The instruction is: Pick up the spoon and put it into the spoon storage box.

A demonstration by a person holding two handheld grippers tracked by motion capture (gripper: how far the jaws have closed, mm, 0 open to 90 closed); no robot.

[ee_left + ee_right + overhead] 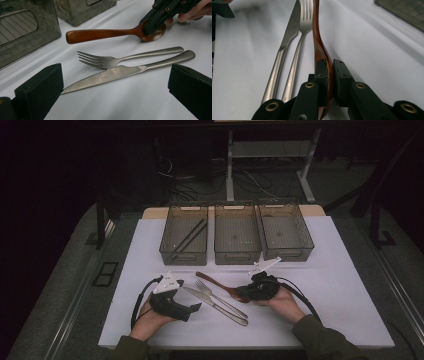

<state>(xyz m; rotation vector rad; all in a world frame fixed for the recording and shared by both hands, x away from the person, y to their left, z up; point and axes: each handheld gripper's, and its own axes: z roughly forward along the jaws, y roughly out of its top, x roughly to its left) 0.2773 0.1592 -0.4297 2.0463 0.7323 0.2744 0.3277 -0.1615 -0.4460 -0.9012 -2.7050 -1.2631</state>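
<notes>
Your right gripper [329, 72] is clamped on the spoon [105, 33] bowl, as its own view confirms; the high view hides that contact. Your left gripper [192, 309] rests near left, jaws apart, holding nothing; its view shows fork [112, 60] and knife [117, 73] touching, spoon beyond them.

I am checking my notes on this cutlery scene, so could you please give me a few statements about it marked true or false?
1. The right gripper is shut on the wooden spoon. True.
2. The left gripper holds the fork. False: its jaws stand open, holding nothing.
3. The knife lies beside the fork on the table. True.
4. All three bins are empty. False: the left bin holds dark chopsticks.
</notes>
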